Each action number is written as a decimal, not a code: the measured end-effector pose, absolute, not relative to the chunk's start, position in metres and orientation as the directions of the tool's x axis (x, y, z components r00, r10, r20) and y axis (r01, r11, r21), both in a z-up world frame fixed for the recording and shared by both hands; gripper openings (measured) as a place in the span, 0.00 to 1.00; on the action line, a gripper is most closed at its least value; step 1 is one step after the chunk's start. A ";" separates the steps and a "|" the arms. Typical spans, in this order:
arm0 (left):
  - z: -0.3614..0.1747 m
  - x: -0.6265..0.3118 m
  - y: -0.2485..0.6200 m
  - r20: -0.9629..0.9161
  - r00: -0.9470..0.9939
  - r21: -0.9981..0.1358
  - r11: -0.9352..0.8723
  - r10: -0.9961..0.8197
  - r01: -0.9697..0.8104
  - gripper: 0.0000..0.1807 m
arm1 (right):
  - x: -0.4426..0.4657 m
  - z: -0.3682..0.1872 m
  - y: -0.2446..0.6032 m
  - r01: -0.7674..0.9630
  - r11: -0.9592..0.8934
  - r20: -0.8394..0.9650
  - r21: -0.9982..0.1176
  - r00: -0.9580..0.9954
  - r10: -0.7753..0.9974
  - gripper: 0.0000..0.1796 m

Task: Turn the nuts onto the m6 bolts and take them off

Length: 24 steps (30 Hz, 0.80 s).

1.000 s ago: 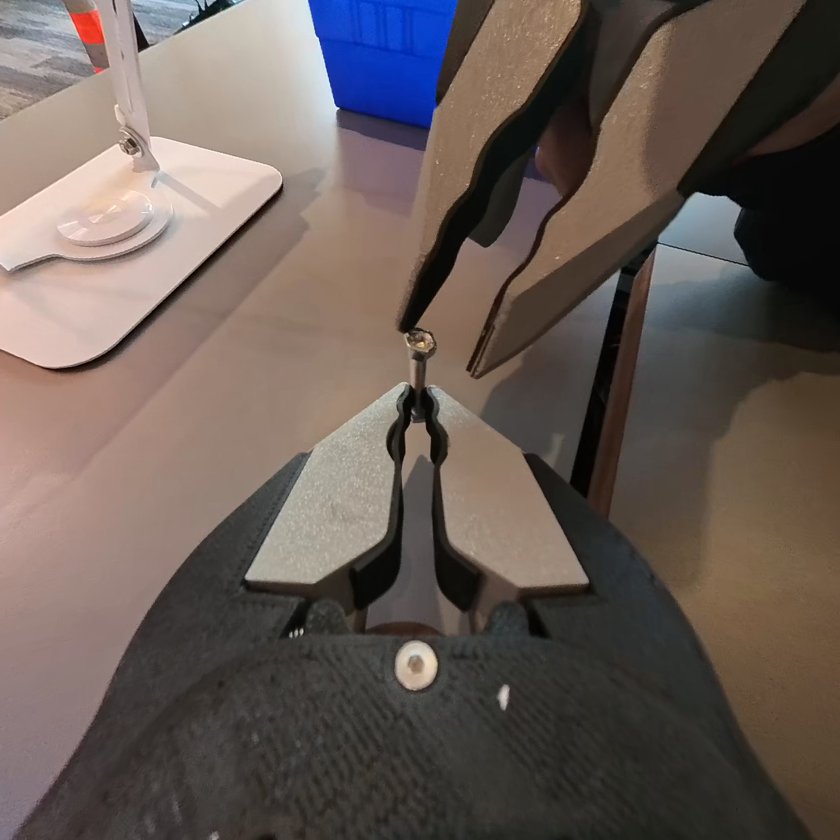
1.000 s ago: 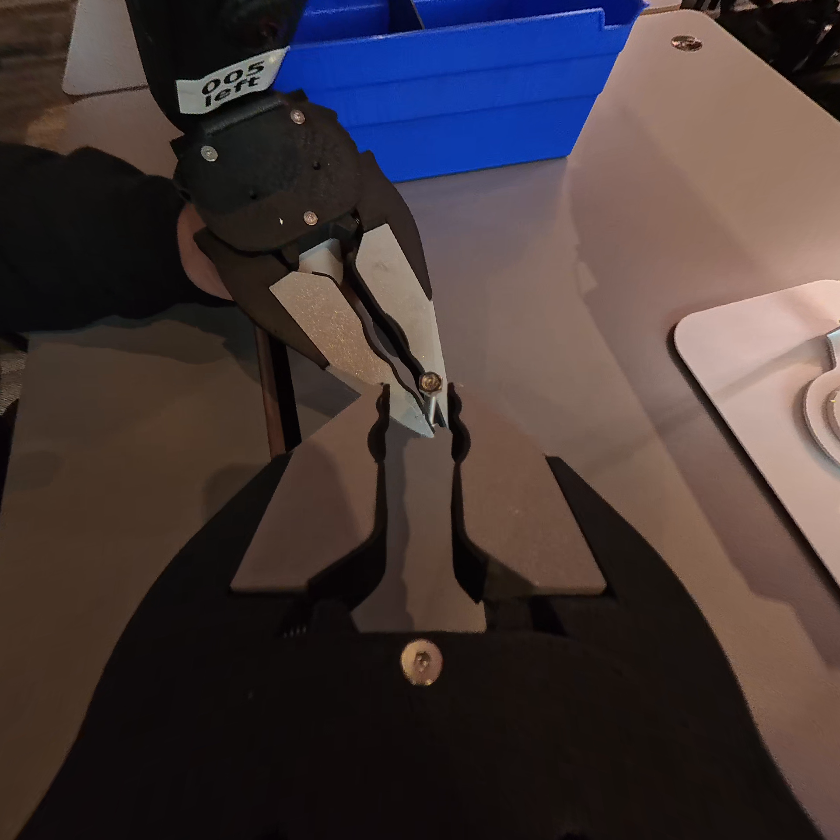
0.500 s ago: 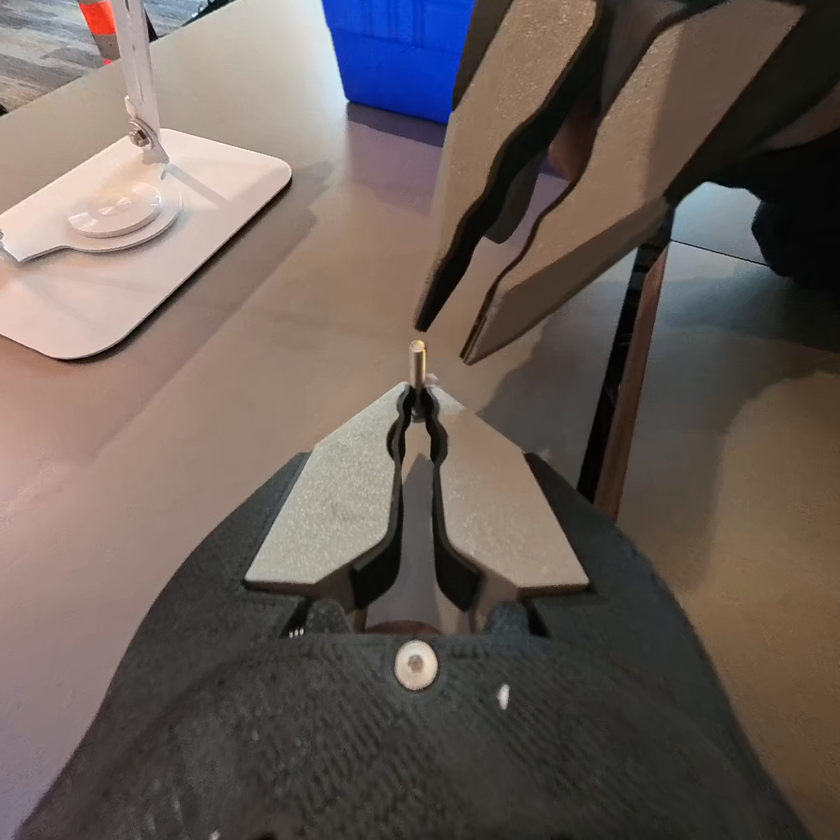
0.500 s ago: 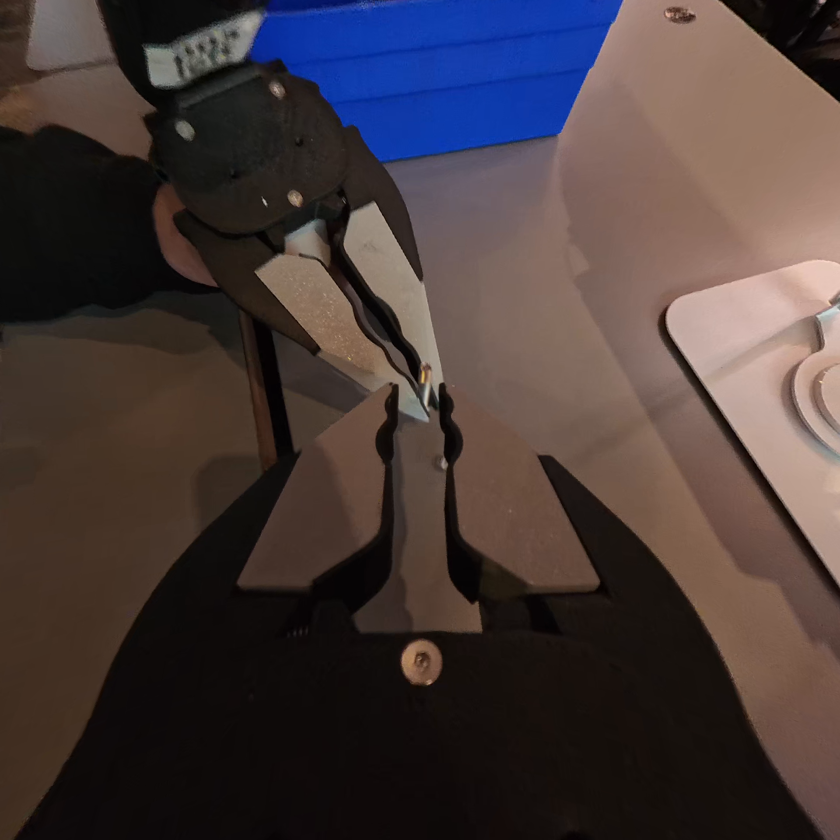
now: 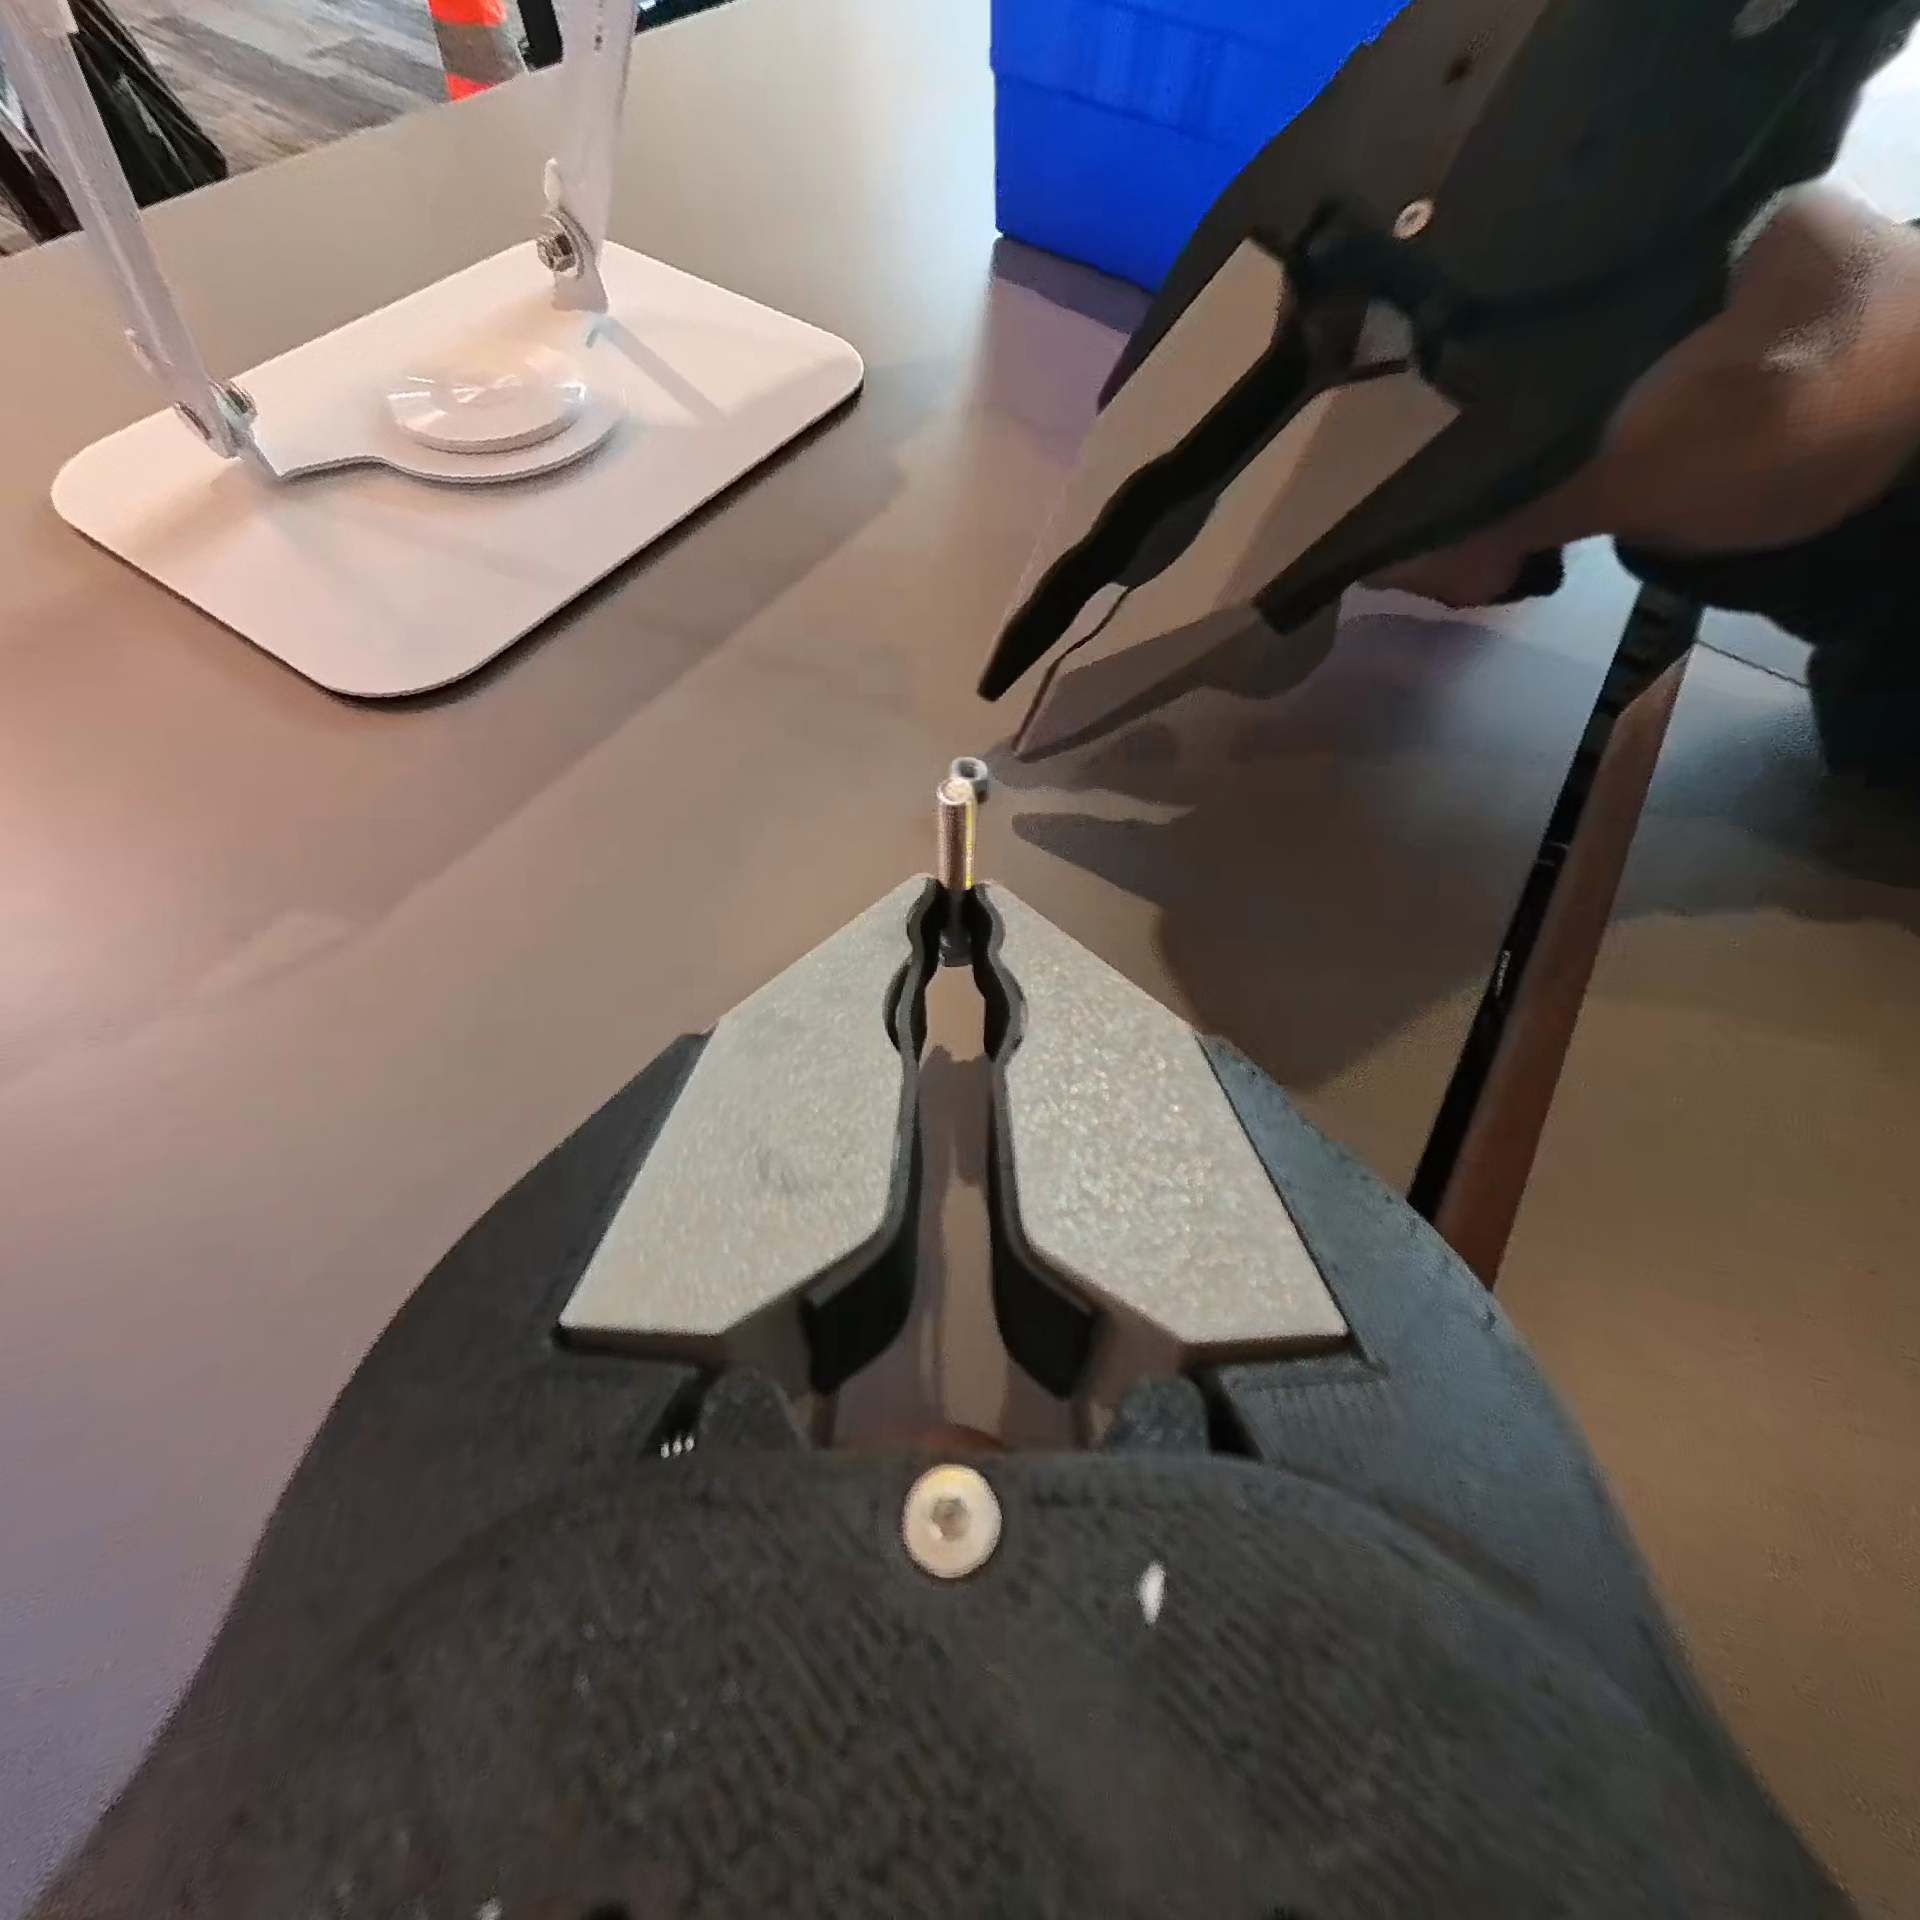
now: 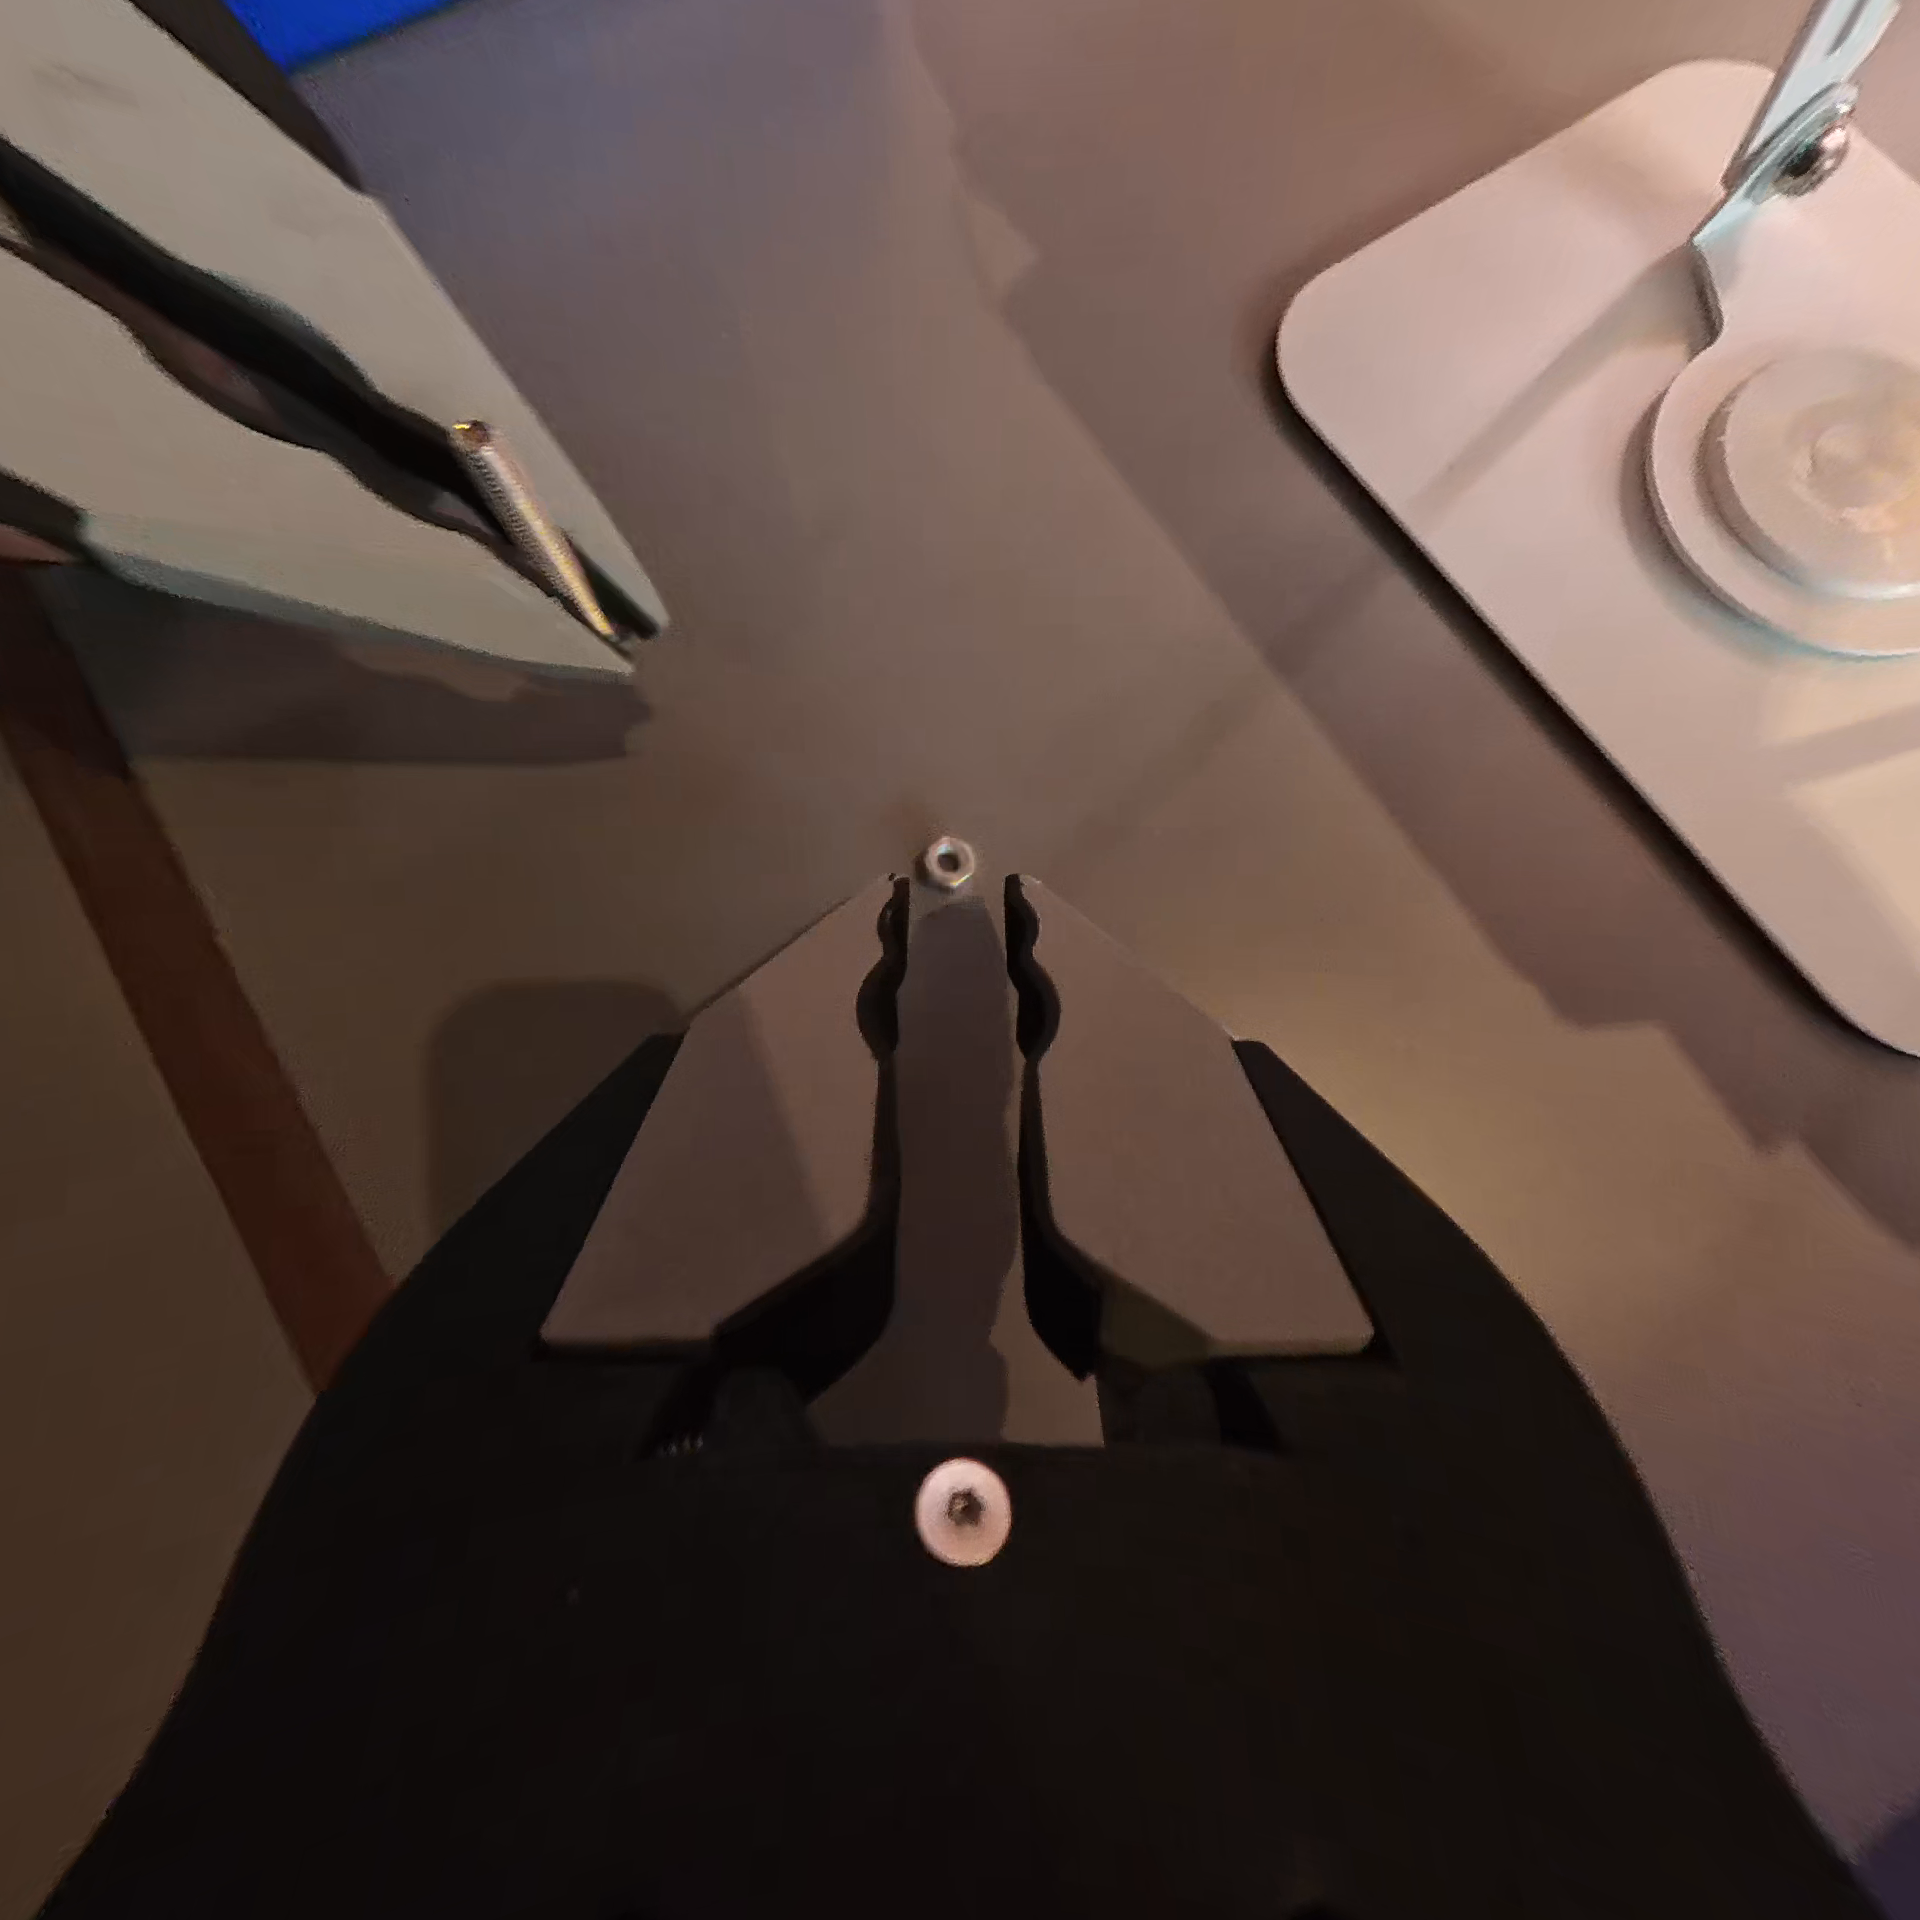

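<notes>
My left gripper point(image 5: 952, 906) is shut on a small steel bolt point(image 5: 954, 831), whose bare threaded end sticks out past the tips. A small steel nut point(image 6: 947, 864) lies flat on the brown table point(image 6: 1143, 675), and it also shows just beyond the bolt in the left wrist view point(image 5: 972, 771). My right gripper point(image 6: 951, 891) is open and empty, tips low at the table with the nut just ahead of the gap. The right gripper point(image 5: 1016, 717) shows in the left wrist view, pointing down at the nut. The left gripper with the bolt point(image 6: 525, 525) shows at the upper left of the right wrist view.
A white lamp base point(image 5: 457, 468) with a metal arm stands on the table beside the work spot, and also shows in the right wrist view point(image 6: 1558, 520). A blue bin point(image 5: 1122, 135) stands at the back. A dark gap between table sections point(image 5: 1538, 987) runs nearby. The grippers' ends are close to 7 centimeters from one another.
The nut, on the bolt's end a second ago, has come off and now lies on the table. My right gripper has dropped down to the nut; the left still holds the bolt.
</notes>
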<state>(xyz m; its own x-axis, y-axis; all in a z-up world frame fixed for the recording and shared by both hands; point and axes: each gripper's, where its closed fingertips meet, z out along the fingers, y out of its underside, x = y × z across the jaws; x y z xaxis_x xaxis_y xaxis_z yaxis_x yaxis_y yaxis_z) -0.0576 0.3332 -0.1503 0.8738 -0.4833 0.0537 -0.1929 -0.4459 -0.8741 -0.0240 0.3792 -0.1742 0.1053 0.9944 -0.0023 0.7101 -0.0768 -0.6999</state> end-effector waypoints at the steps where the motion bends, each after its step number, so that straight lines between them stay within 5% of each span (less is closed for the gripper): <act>1: -0.150 -0.057 0.333 0.052 0.874 -0.874 -0.445 -0.483 -0.194 0.01 | -0.026 -0.177 0.382 0.715 -0.078 0.008 -0.695 0.116 0.993 0.08; 24: -0.154 -0.051 0.331 0.048 0.863 -0.867 -0.450 -0.503 -0.214 0.01 | -0.035 -0.188 0.377 0.722 -0.075 0.004 -0.688 0.108 0.994 0.01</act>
<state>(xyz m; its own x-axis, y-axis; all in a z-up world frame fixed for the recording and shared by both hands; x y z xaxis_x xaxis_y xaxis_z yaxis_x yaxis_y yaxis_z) -0.0513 0.3313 -0.1536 0.8627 -0.5034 0.0485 -0.2137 -0.4497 -0.8672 -0.0348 0.3765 -0.1880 0.1077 0.9942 0.0044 0.7220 -0.0752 -0.6878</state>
